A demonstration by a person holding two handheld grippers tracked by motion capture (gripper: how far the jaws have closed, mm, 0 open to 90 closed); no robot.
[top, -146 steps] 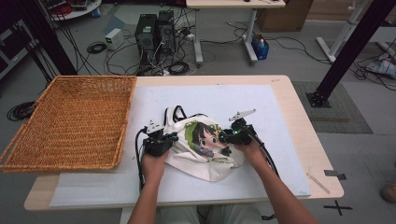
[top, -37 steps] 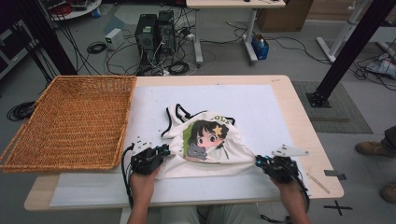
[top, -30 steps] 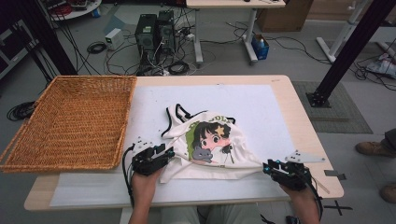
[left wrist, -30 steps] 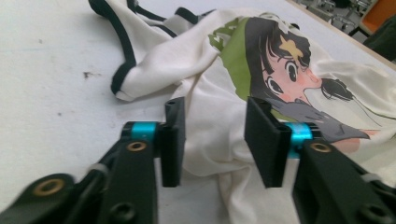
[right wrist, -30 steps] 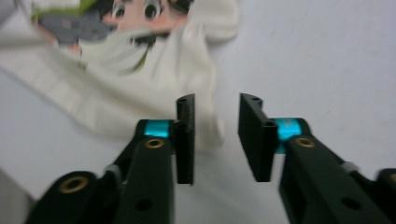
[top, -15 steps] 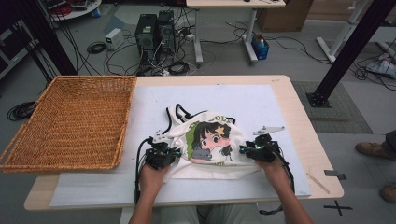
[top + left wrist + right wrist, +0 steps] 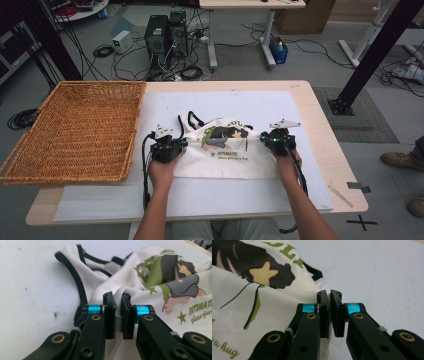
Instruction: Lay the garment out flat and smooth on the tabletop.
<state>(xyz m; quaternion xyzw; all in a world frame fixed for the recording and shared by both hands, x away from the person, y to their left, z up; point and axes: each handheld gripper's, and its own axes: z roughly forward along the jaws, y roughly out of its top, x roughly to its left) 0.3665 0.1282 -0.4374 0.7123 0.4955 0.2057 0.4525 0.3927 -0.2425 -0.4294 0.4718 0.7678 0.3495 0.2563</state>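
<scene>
Dim room from up high, floor murky, and my white mat (image 7: 210,195) is the brightest patch, evenly lit with barely a shadow. The basket (image 7: 75,131) looks soft and grainy. Along my left gripper (image 7: 118,315), the near jaws are sharp, the shirt (image 7: 160,282) blurs farther back. My right gripper (image 7: 329,313) reads crisp; mat behind is hazy, no glare.
</scene>
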